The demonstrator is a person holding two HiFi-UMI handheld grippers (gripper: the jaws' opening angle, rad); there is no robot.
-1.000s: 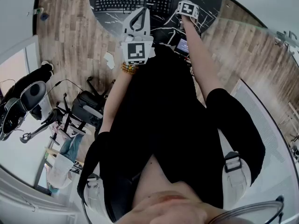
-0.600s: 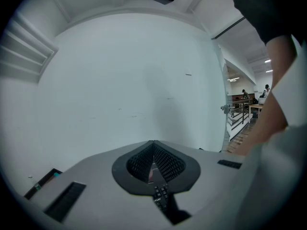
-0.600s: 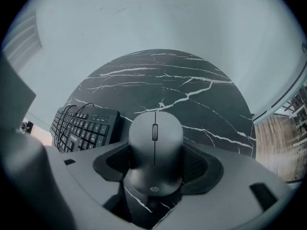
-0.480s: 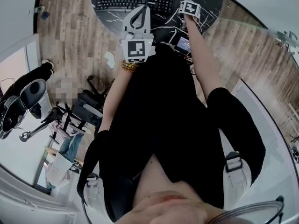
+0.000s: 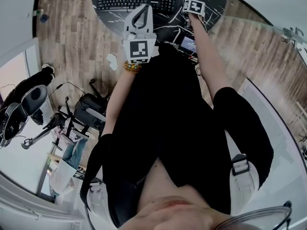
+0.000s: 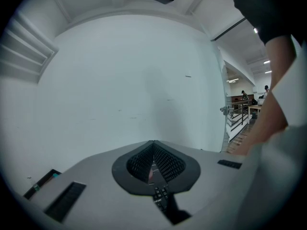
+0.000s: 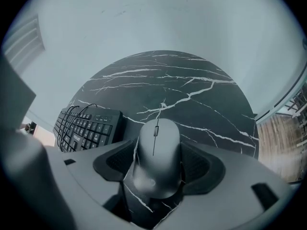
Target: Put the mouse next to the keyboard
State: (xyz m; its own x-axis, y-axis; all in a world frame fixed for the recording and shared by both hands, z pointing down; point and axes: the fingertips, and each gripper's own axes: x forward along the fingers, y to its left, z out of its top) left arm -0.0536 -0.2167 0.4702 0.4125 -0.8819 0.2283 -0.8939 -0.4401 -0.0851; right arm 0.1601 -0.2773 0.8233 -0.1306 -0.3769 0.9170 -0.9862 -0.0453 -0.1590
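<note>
While right tool point(image 7: 157, 164) edges only slightly forward versus second ago, it grips mouse point(image 7: 156, 150) over bench point(image 7: 211, 95), just right of keyboard point(image 7: 88, 128). Left tool point(image 6: 153, 159) closed, empty. Likely only release left.

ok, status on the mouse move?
Left gripper shut, empty. Right gripper shut on mouse, low over the marble table, just right of the keyboard. Nothing between them.
</note>
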